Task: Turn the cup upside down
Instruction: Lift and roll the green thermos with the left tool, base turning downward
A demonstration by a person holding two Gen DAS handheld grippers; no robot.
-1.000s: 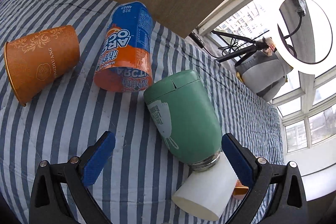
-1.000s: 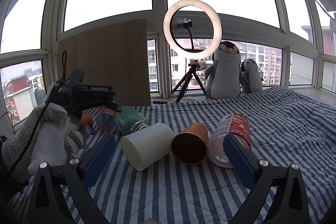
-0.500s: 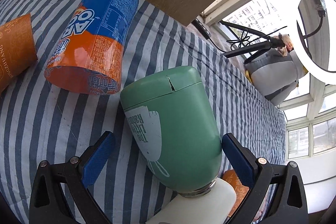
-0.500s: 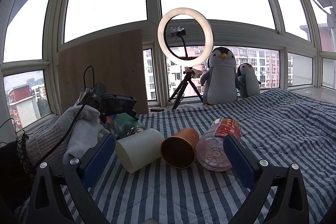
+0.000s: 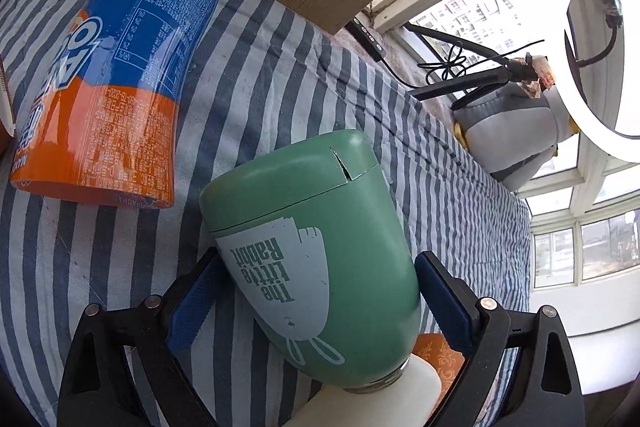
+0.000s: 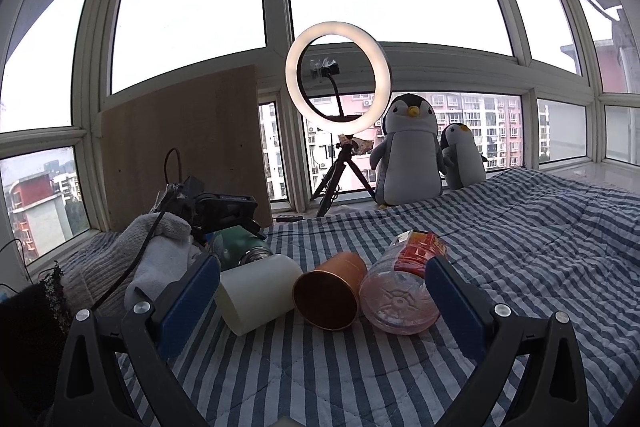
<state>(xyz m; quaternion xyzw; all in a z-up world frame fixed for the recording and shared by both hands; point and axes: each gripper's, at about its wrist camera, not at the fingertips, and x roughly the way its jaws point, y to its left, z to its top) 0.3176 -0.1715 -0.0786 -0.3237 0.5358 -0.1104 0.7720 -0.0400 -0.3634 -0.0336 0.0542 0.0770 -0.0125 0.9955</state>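
now | left tongs (image 5: 316, 301) straddle green cup (image 5: 320, 251), pads apart | right tongs (image 6: 320, 305) spread, clear

Green cup (image 5: 320, 259) hides most of white cup (image 5: 384, 399).

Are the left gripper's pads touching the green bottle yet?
Cannot tell. In the left wrist view the green bottle lies between the open left gripper, whose blue pads sit at its sides, but no clear gap or contact shows.

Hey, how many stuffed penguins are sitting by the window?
2: a big penguin right of the ring light, and a small penguin beside it on the right. None other visible.
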